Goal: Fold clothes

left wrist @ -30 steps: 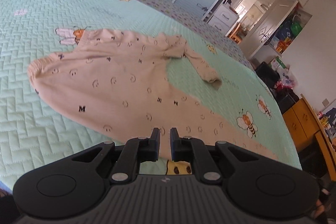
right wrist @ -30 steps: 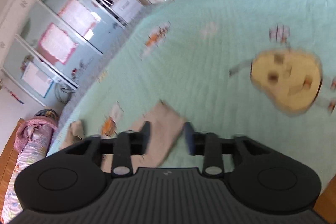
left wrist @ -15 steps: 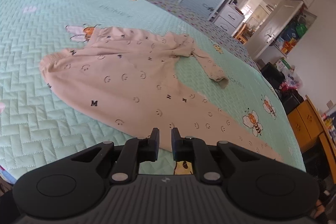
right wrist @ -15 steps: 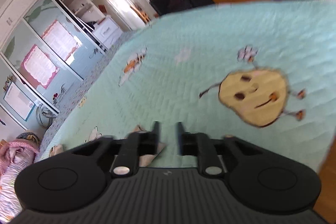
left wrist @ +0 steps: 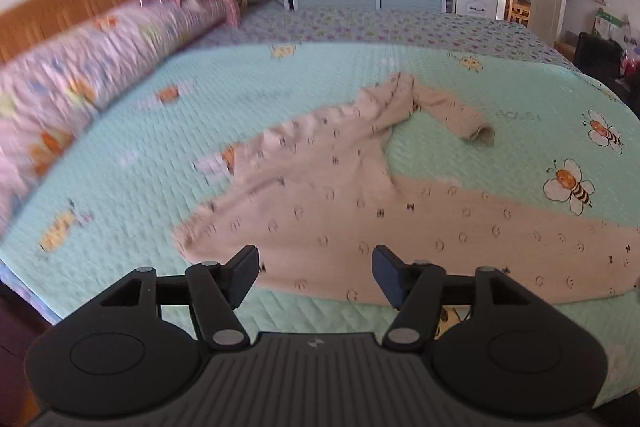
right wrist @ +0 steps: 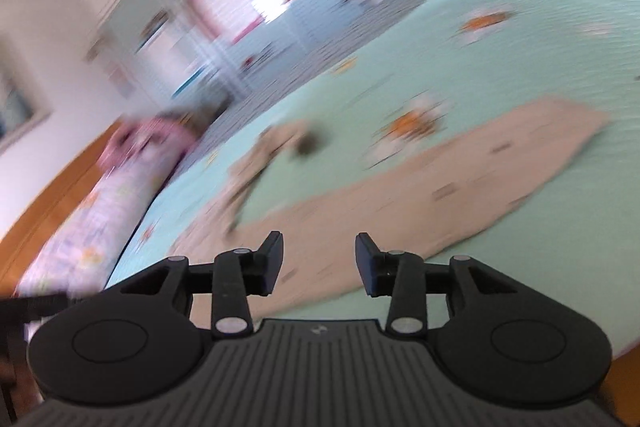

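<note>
Both claws are hanging apart and empty, jaws just opening, left claw (left wrist: 315, 277) and right claw (right wrist: 319, 264) over the near edge of the beige garment (left wrist: 360, 203) lying flat on the bed (left wrist: 168, 131); pinch the sleeve (left wrist: 452, 111) at 1 o'clock next, single layer, fold inward.

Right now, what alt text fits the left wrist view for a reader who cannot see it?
A beige smiley-print baby garment lies spread out on a mint-green quilted bedspread with bee pictures, one sleeve angled off to the right. The black left gripper hovers over the garment's near edge, jaws open and empty, having just been opening.
</note>
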The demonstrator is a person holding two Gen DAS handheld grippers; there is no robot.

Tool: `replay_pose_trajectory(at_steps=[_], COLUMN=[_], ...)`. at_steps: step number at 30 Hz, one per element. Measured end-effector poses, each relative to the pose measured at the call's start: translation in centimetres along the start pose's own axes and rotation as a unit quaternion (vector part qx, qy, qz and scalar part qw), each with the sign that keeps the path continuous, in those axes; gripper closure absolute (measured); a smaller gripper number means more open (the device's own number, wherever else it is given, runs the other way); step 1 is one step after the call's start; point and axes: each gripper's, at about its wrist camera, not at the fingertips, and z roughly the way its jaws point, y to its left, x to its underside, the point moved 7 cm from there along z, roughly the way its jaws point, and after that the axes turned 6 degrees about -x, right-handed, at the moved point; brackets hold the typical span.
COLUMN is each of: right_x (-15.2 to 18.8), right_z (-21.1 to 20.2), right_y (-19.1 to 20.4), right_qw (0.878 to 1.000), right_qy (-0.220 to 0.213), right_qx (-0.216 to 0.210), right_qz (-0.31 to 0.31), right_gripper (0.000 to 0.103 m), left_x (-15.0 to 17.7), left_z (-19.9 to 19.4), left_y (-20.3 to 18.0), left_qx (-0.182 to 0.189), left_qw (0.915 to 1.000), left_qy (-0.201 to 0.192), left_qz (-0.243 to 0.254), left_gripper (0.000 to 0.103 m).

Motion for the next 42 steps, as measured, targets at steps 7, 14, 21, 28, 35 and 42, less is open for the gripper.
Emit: replay_pose_trajectory(at_steps=[7,14,21,28,35,42], right_x=[5.1,5.4,4.5,4.6,4.8,5.3], right_z=[0.8,-1.9,-2.1,-2.3,-2.1,-1.4], right_y=[8.4,9.0,8.8,9.0,9.2,9.6], right_qw=[0.995,0.996,0.996,0.997,0.996,0.995], right_qy=[0.071,0.067,0.056,0.056,0.064,0.076], right_qx=[-0.043,-0.035,-0.037,-0.034,-0.025,-0.020], right_qz=[-0.051,-0.057,-0.052,-0.051,-0.057,-0.062], right_gripper=[0.060,0.055,0.050,0.047,0.047,0.046], left_x=[-3.0,-4.3,-4.6,-5.0,-5.4,-5.5], left_z=[-4.6,-7.1,-9.1,-9.1,-9.0,-8.5], left_y=[-0.4,-0.4,-0.3,-0.3,-0.5,0.0], left_qx=[0.015,0.013,0.000,-0.001,0.010,0.014], left_qw=[0.9988,0.9969,0.9951,0.9948,0.9946,0.9948], left_qy=[-0.047,-0.077,-0.099,-0.102,-0.102,-0.099], left_qz=[-0.008,-0.010,-0.006,-0.007,-0.014,-0.019], left_gripper=[0.028,0.028,0.028,0.027,0.027,0.027])
